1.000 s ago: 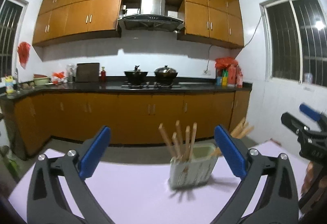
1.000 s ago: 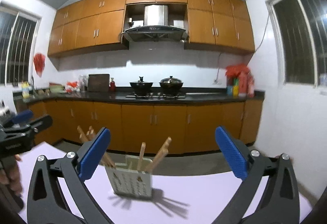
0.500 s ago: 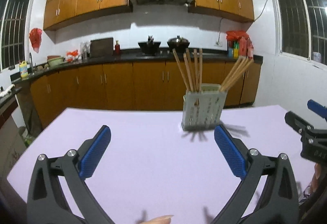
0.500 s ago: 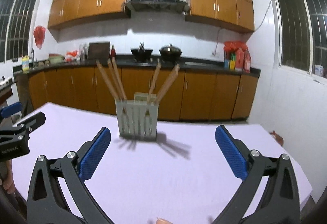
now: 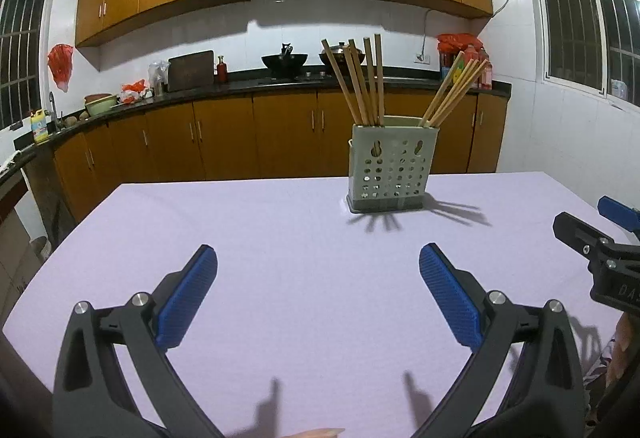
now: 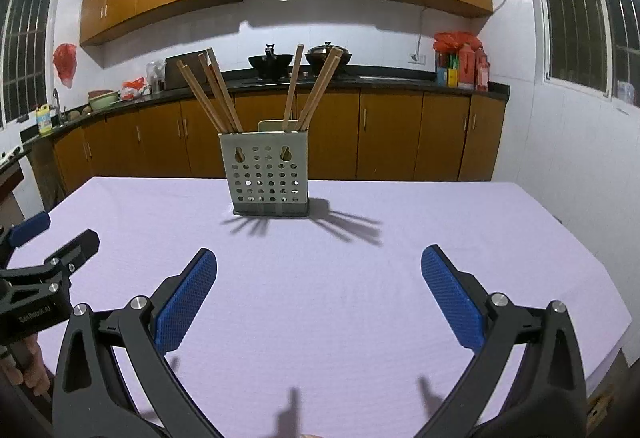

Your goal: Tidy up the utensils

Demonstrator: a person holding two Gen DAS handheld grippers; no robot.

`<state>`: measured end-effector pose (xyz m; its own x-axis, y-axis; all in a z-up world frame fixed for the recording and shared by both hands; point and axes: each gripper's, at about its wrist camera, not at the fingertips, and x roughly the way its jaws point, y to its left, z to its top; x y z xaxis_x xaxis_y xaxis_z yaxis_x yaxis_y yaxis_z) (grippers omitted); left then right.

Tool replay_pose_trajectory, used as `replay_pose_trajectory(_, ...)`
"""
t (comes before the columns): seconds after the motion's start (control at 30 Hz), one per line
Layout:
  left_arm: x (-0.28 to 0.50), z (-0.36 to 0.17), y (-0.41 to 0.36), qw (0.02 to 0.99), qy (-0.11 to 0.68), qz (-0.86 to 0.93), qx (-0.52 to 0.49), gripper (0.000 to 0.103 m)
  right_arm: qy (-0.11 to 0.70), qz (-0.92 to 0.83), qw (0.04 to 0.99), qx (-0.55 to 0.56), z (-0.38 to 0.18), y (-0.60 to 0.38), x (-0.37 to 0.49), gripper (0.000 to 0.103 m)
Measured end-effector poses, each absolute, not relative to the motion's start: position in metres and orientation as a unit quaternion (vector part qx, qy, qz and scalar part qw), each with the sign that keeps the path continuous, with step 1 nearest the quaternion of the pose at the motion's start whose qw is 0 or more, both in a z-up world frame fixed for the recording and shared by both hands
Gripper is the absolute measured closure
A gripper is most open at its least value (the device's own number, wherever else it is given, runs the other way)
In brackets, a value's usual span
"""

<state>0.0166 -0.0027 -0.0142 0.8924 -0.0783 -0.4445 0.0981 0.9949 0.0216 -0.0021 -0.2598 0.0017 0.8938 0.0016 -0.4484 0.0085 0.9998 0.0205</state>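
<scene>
Spreading across the lower frame, the lilac desk carries a perforated holder at centre, well ahead of both grippers. Chopsticks stand in it, splaying upward in two bunches. The right gripper faces it squarely; the left gripper sees it right of centre. Both fingers gape wide, empty.

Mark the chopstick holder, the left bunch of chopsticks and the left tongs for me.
chopstick holder [image 6: 267, 174], right wrist view, perforated front wall.
left bunch of chopsticks [image 6: 214, 96], right wrist view, mid-shaft.
left tongs [image 5: 318, 292], left wrist view, midway between blue pads.
</scene>
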Motion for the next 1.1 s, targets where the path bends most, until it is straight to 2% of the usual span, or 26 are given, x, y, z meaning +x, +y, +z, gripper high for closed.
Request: replay_pose_trajectory(1.1,0.0204,-0.0111,-0.0057,0.971,0.233,-0.048,0.003,0.004,0.229,-0.003,0.973,0.021,-0.0037,-0.2644,-0.0073,0.002)
